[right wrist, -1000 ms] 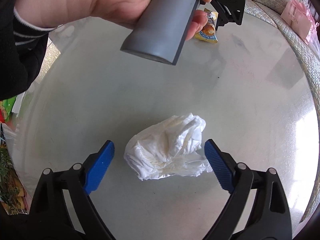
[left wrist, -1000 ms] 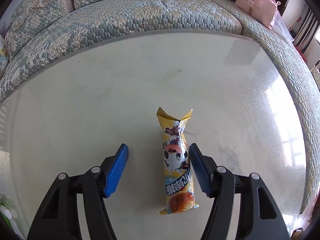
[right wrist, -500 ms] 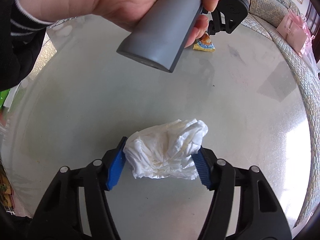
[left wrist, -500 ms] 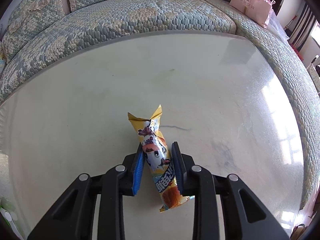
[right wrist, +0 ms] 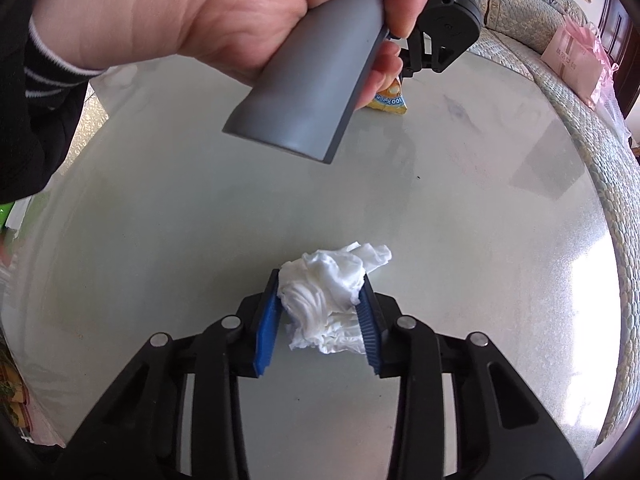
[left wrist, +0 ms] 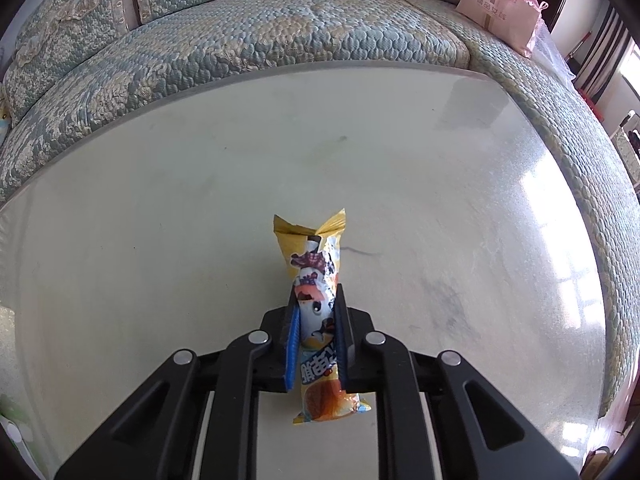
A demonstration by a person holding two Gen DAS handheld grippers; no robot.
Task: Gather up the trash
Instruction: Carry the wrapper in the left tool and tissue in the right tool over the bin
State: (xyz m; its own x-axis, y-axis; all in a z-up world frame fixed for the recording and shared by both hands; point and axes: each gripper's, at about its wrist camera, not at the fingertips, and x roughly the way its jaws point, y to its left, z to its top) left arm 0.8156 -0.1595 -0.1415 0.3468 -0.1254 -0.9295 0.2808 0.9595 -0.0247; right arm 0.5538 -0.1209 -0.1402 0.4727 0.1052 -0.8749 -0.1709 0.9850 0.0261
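A yellow snack wrapper (left wrist: pixel 316 320) with a cartoon cow print lies lengthwise on the pale glass table (left wrist: pixel 160 220). My left gripper (left wrist: pixel 316 304) is shut on its middle, and both ends stick out past the blue pads. In the right wrist view a crumpled white tissue (right wrist: pixel 328 288) is squeezed between the blue pads of my right gripper (right wrist: pixel 320 284), which is shut on it. Farther up that view a person's hand (right wrist: pixel 224 12) holds the left gripper's grey handle (right wrist: pixel 308 92), with one end of the snack wrapper (right wrist: pixel 390 100) showing below it.
A blue-green quilted sofa (left wrist: pixel 280 32) curves round the table's far and right sides. A pink gift bag (left wrist: pixel 500 8) sits on it at the right. A dark striped sleeve (right wrist: pixel 36 92) fills the left edge of the right wrist view.
Both grippers went from wide open to shut. The left pads closed on the snack wrapper, which shifted to line up between them. The right pads squeezed the tissue narrower.
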